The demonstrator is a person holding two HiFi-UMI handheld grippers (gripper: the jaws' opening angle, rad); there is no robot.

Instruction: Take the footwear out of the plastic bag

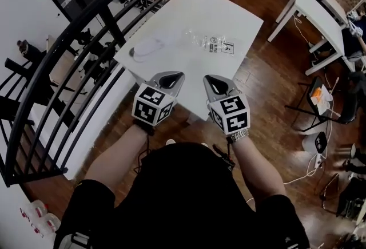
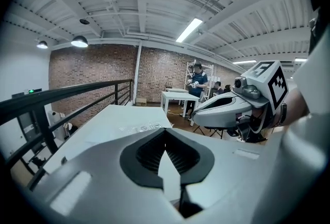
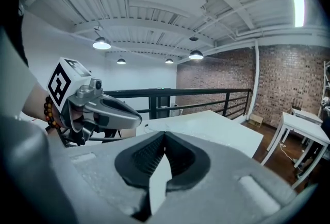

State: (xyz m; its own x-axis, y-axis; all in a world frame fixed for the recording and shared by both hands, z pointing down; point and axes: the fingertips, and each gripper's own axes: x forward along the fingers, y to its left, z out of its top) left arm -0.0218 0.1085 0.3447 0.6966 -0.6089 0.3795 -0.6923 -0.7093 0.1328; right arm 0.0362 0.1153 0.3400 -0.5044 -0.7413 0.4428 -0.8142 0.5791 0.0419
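Observation:
A crumpled clear plastic bag [image 1: 211,43] with a printed label lies on the white table [image 1: 189,10], and shows faintly in the left gripper view [image 2: 147,126]. To its left lies a pale, slipper-shaped thing [image 1: 147,49] with a dark outline; it is too faint to tell more. My left gripper [image 1: 173,78] and right gripper [image 1: 210,80] hover side by side over the table's near edge, short of both things. Both are shut and empty. Each shows in the other's view: right gripper [image 2: 229,109], left gripper [image 3: 105,109]. Own jaw tips meet in the left gripper [image 2: 165,133] and in the right gripper [image 3: 165,138].
A black metal railing [image 1: 86,36] runs along the table's left side, with a drop beyond. A second white table [image 1: 320,10] stands at the right, with a chair, cables and gear on the wooden floor [image 1: 274,87]. A person [image 2: 197,81] stands at the far table.

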